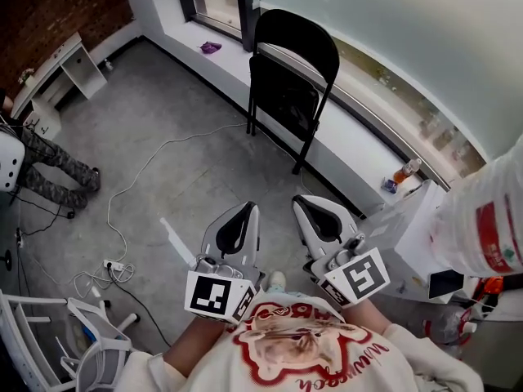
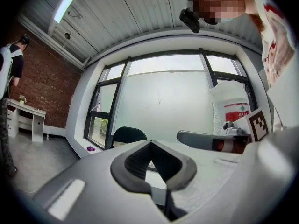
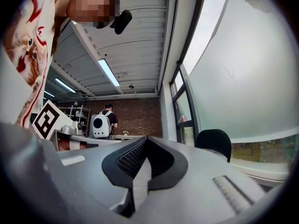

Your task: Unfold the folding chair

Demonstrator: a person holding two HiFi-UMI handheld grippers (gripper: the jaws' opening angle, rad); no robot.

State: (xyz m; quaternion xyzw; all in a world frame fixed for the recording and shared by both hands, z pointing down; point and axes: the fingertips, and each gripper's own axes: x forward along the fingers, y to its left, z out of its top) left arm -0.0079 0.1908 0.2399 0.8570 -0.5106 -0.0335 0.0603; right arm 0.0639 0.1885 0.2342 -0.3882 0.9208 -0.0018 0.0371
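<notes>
By the window wall at the floor's far edge, your black folding chair [image 1: 283, 96] stands folded, well apart from both grippers. Your left gripper [image 1: 246, 208] and right gripper [image 1: 300, 200] hover side by side, fingers pressed together on nothing.

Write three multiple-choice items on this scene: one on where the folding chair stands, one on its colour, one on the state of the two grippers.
1. Where is the folding chair?
A. Against the window ledge
B. Lifted up by both grippers
C. Lying flat on its back

2. What colour is it?
A. White
B. Black
C. Red

3. How are the left gripper and the right gripper?
A. Both shut and empty
B. Both clamped on the chair
C. Left wide open, right shut

Answers:
1. A: the head view shows it upright at the ledge, apart from both grippers.
2. B: its frame, back and seat are all black.
3. A: each gripper view shows the tips together with nothing between them.
</notes>
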